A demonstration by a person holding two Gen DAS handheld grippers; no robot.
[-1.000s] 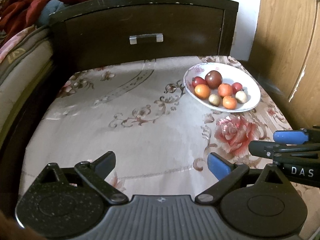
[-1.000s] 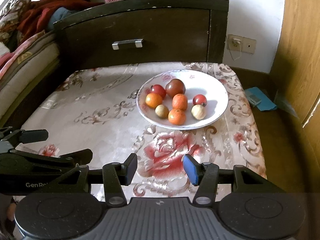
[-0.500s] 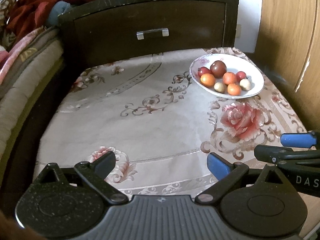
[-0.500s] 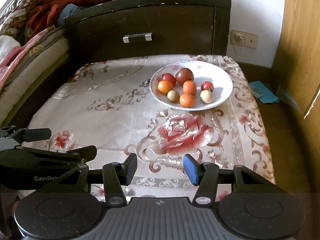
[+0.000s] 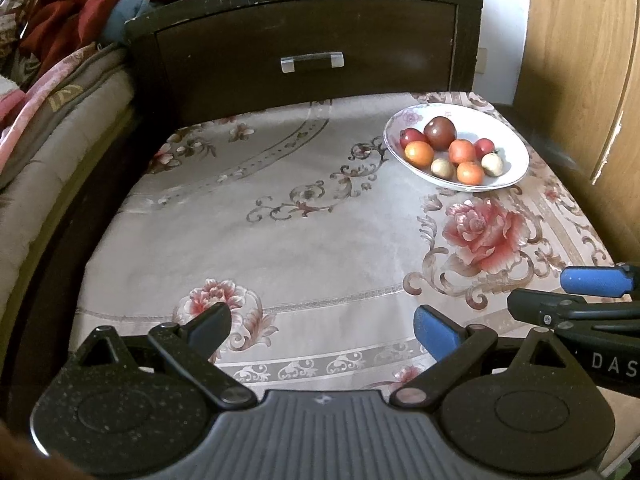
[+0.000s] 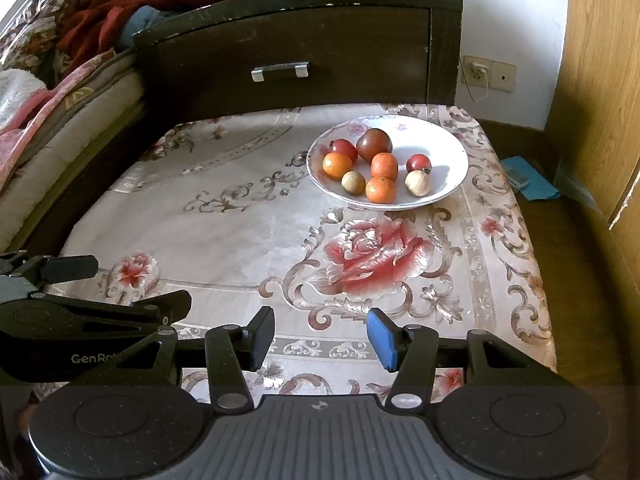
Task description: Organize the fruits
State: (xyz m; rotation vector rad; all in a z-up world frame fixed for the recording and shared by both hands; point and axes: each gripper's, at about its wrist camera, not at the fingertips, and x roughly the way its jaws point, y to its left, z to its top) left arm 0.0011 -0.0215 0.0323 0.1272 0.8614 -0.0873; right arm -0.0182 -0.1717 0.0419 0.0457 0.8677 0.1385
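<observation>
Our left gripper (image 5: 322, 330) hangs wide open and empty over the table's (image 5: 280, 248) near edge; our right gripper (image 6: 322, 338), jaws narrower and also empty, sits beside it. We see the white bowl (image 6: 448, 148) of fruits (image 6: 376, 166) near the far right corner.

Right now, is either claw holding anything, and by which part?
Nothing is held: the left claw and right claw are both open and empty; all fruit lies in the plate.

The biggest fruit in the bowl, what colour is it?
Dark reddish brown. The biggest fruit shows best in the right wrist view.
</observation>
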